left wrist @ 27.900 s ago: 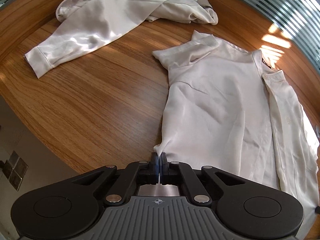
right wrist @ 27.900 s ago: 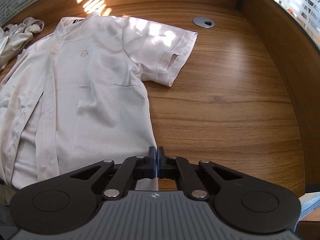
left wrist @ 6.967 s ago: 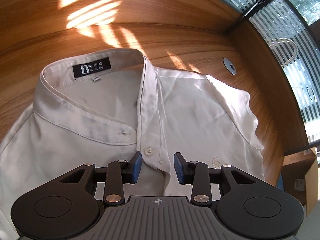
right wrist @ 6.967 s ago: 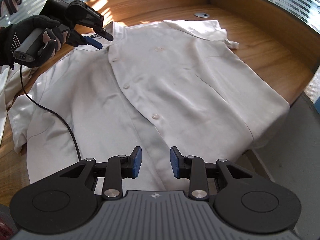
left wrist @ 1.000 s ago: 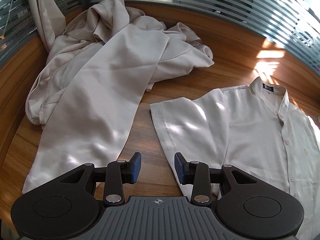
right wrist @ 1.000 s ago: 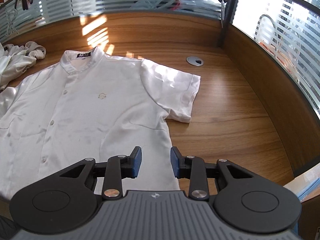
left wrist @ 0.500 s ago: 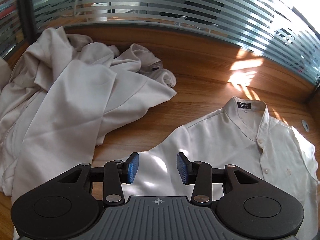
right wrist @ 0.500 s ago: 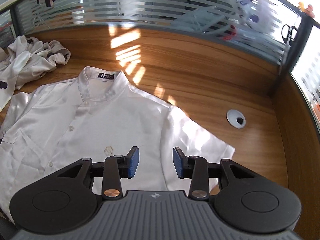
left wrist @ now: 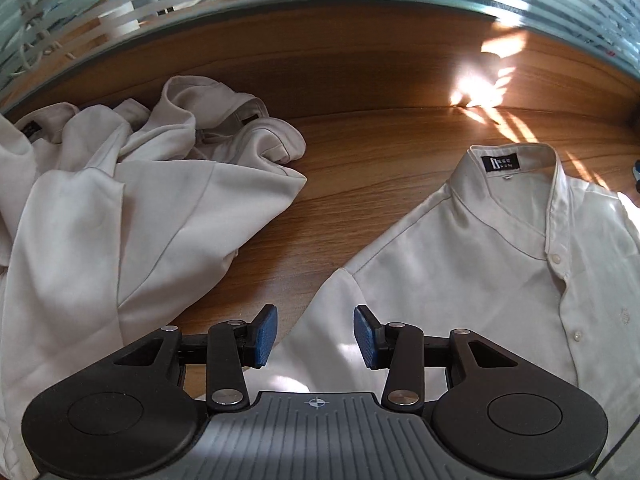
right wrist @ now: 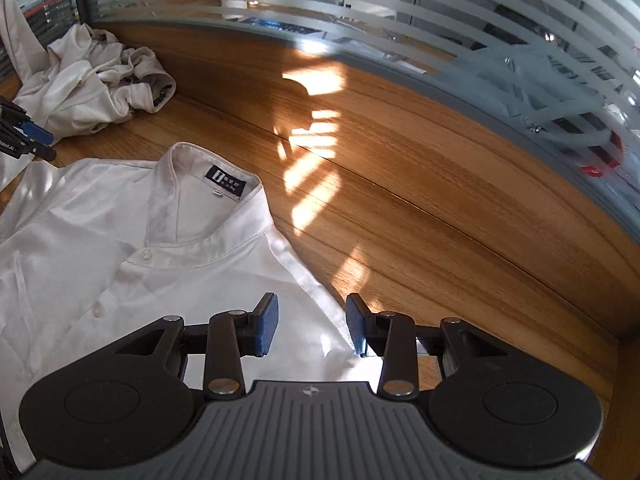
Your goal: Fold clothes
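Observation:
A white short-sleeved shirt lies flat and buttoned on the wooden desk, its collar with a black label toward the far wall. My left gripper is open above the shirt's left shoulder and sleeve, nothing between its blue pads. In the right wrist view the same shirt shows its collar label. My right gripper is open over the right shoulder seam near the sleeve, holding nothing. The left gripper's fingertips peek in at that view's left edge.
A crumpled heap of pale garments covers the desk's left side, also seen as the heap at the far left. A wooden back panel topped by striped frosted glass bounds the desk. Sunlight patches fall on bare wood right of the collar.
Both grippers have swept up the shirt from its lower body toward the shoulders and rolled. The collar now sits much closer in both views. Both stay open and empty.

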Motion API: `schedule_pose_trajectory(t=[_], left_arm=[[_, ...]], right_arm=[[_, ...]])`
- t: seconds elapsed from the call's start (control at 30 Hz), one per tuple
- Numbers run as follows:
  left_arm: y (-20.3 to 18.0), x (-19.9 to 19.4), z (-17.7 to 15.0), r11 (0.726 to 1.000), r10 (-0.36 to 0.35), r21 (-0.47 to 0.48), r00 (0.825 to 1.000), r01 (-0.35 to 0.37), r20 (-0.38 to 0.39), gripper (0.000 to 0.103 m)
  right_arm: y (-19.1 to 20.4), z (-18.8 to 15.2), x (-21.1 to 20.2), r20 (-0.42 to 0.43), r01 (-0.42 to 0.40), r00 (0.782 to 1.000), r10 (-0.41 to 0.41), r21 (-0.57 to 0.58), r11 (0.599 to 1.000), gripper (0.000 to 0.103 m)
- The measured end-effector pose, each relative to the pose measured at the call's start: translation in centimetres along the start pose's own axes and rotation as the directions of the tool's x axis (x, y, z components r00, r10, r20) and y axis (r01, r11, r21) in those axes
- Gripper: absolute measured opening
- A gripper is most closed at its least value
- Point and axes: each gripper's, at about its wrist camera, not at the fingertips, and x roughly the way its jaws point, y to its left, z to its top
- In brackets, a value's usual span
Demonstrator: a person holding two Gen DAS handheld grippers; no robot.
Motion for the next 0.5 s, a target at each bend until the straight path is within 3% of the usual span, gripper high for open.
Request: schedule_pose_trajectory(t=[0.27, 0.4, 0.5], left_arm=[[0.9, 3.5, 1.7, 0.996, -0.084, -0.01, 0.995, 0.084, -0.053, 0.044], [0.7, 4.6, 2.3, 0.991, -0.125, 0.032, 0.99, 0.128, -0.071, 0.044], [0.5, 5.2, 2.7, 0.986, -0.152, 0.063, 0.986, 0.157, -0.075, 0.044]], right_arm=[[-1.6, 0.6, 6.0, -0.12, -0.055, 0.991, 0.052, -0.022, 0.998, 0.042], [-0.2, 2.1, 8.0, -0.133, -0.119, 0.985, 0.108, -0.077, 0.99, 0.042], [1.3, 3.8, 9.4, -0.13, -0.168, 0.98, 0.148, -0.161, 0.973, 0.049]])
